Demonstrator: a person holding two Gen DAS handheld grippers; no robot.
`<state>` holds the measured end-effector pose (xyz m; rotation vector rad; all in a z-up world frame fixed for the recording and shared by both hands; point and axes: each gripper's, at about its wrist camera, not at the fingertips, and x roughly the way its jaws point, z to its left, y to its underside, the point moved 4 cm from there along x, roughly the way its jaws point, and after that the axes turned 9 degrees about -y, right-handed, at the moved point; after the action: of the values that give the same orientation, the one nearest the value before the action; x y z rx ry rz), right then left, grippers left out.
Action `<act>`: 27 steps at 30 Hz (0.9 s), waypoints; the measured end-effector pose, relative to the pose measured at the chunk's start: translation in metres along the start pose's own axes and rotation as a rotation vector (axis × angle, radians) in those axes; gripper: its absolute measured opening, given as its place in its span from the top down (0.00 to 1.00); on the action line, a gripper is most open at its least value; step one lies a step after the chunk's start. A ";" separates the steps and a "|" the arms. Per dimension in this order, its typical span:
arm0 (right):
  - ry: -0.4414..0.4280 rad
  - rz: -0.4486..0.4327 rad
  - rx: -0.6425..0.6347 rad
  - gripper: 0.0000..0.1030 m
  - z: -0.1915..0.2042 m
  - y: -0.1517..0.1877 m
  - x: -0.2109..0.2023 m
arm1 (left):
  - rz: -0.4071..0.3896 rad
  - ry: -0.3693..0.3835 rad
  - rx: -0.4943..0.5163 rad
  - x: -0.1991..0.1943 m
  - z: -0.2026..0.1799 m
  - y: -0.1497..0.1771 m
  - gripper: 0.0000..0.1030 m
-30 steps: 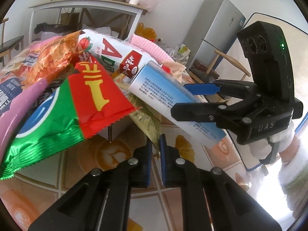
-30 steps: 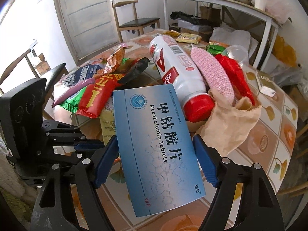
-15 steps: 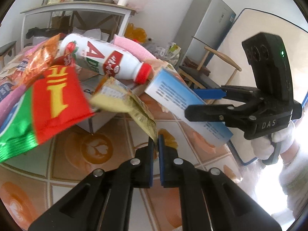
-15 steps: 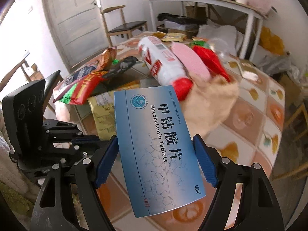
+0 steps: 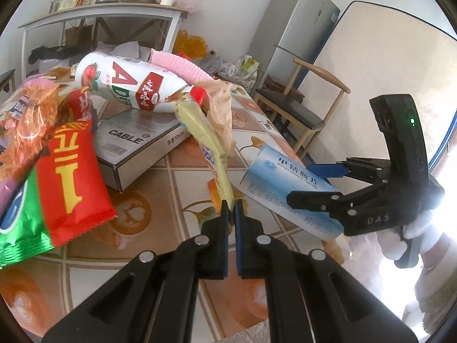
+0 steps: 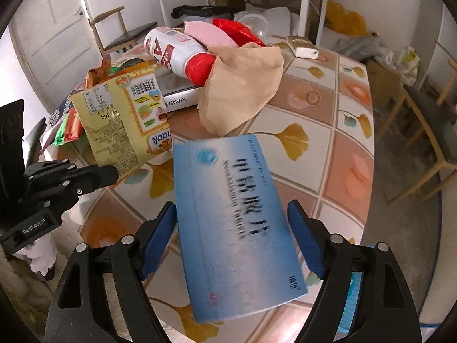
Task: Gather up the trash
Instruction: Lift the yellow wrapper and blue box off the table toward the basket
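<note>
**A:** Progress looks small to me. Most trash lies on the counter (image 6: 328, 131) on its far left side: the white bottle (image 5: 128, 87) with red cap on the grey cable box (image 5: 137, 140), the red-green snack bag (image 5: 65, 183), the brown paper (image 6: 242, 85), the pink pad (image 5: 180, 65).

**B:** And what is lifted already?

**A:** Two pieces. The left tongs (image 5: 232, 210) are closed tight on the bottom corner of the yellow wrapper (image 6: 122, 123), which hangs above the counter. The blue tablet box (image 6: 237, 223) sits between the pads of the right tongs (image 6: 231, 234), near the counter's near edge. These jaws are opening now; a gap shows on the right side of the box, so I judge it is being let go.

**B:** Into what?

**A:** I cannot say. No bin or bag is visible in either view; what is below the box is cut off. The box print is blurred too. The small carton (image 6: 302, 47) far on the counter I cannot read.
</note>
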<state>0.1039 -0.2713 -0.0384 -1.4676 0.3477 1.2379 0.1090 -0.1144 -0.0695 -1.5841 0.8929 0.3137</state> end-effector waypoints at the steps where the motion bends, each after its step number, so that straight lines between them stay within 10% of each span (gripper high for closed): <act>1: 0.008 0.004 -0.005 0.20 0.000 0.000 0.002 | -0.002 -0.004 0.002 -0.002 0.001 -0.001 0.97; 10: 0.055 0.051 -0.045 0.28 0.007 0.009 0.015 | -0.029 -0.031 0.024 -0.016 0.002 -0.004 0.97; 27: 0.046 -0.130 0.083 0.30 -0.015 0.024 -0.050 | -0.121 -0.010 0.160 -0.054 -0.039 -0.022 0.97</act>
<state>0.0723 -0.3118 -0.0131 -1.4260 0.3252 1.0755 0.0776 -0.1314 -0.0098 -1.4796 0.7913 0.1602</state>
